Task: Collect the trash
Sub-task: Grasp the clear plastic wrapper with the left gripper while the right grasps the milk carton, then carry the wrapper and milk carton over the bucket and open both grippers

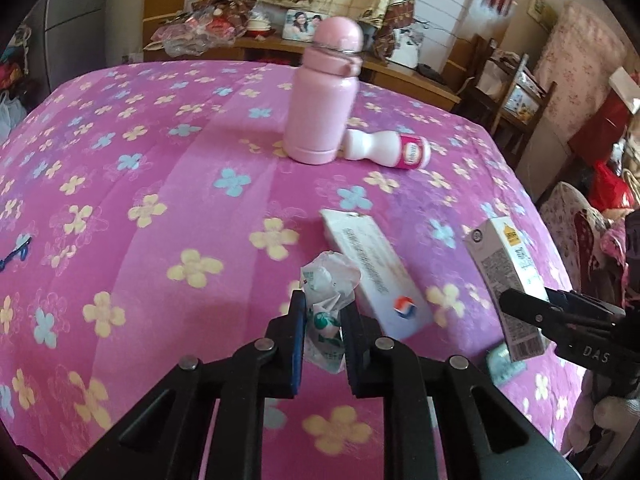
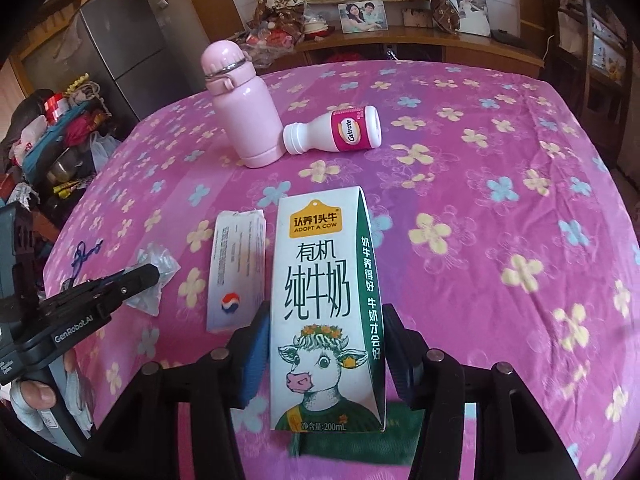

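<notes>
Your left gripper (image 1: 323,324) is clamped on a crumpled plastic wrapper (image 1: 328,280), jaws pressed against both its sides, the wrapper sticking up and forward past the fingertips. Your right gripper (image 2: 324,356) is closed on a milk carton (image 2: 328,308), one pad on each narrow side, carton upright with its printed cow face toward the camera.

Landmark: the flat white box (image 2: 237,268) lying on the pink flowered bedspread (image 2: 500,208). The carton sits just right of it; the wrapper just left of it. Beyond the box, toward the far edge of the bed, a pink flask (image 2: 244,108) stands upright, and a white Caltrate bottle (image 2: 334,130) lies on its side, its neck touching the flask's base.
</notes>
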Motion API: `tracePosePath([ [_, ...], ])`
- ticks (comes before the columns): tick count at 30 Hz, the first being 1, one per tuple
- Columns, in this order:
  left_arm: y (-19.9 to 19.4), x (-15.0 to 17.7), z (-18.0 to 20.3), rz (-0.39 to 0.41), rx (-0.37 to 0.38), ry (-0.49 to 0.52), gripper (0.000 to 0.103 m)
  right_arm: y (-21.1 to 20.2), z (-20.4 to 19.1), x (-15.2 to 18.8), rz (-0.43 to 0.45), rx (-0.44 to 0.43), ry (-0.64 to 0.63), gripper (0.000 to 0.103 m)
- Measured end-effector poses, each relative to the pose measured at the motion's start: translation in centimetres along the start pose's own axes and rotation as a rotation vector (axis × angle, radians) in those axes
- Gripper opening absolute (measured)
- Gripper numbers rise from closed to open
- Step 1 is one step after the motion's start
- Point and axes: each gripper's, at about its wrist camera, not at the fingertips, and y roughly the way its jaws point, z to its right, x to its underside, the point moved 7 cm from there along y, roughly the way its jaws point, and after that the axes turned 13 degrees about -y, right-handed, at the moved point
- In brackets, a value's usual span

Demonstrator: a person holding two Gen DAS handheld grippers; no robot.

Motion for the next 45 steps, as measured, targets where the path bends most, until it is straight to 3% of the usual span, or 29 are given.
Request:
tracePosePath([
  [16,-1.3,4.1,10.3,-0.004,0.072,0.139,0.018,-5.9,4.2,4.7,0.036,0.051,0.062,0.055],
  [45,-0.1,13.3,31.9,-0.056,0.203,0.445,0.018,-18.5,20.5,16.4,0.104,0.241,0.322,0.055],
])
